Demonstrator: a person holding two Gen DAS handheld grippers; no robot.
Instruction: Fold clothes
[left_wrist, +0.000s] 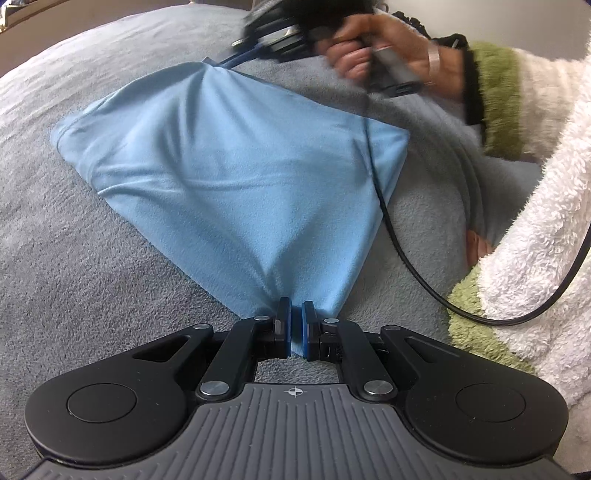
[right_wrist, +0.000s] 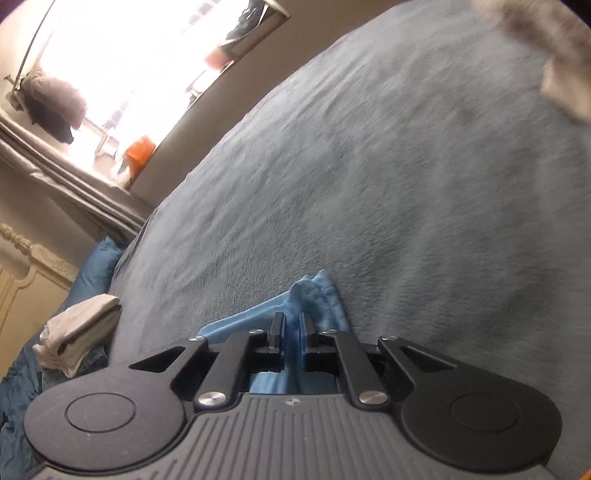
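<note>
Light blue soft cloth garment lies spread on grey fleece blanket, centre of left-wrist frame. Left gripper, bottom centre, clenched on near corner. Right gripper, lower centre of right-wrist frame, has a bunched far corner betw. its pads; jaws slightly parted, grip unclear. Folded white stack at lower left.

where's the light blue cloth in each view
Left wrist view: the light blue soft cloth fills the centre, its near corner pinched in the left gripper.
Right wrist view: only a bunched edge, low centre, between the right gripper fingers.
Shared landmark: the grey fleece blanket beneath it.
</note>
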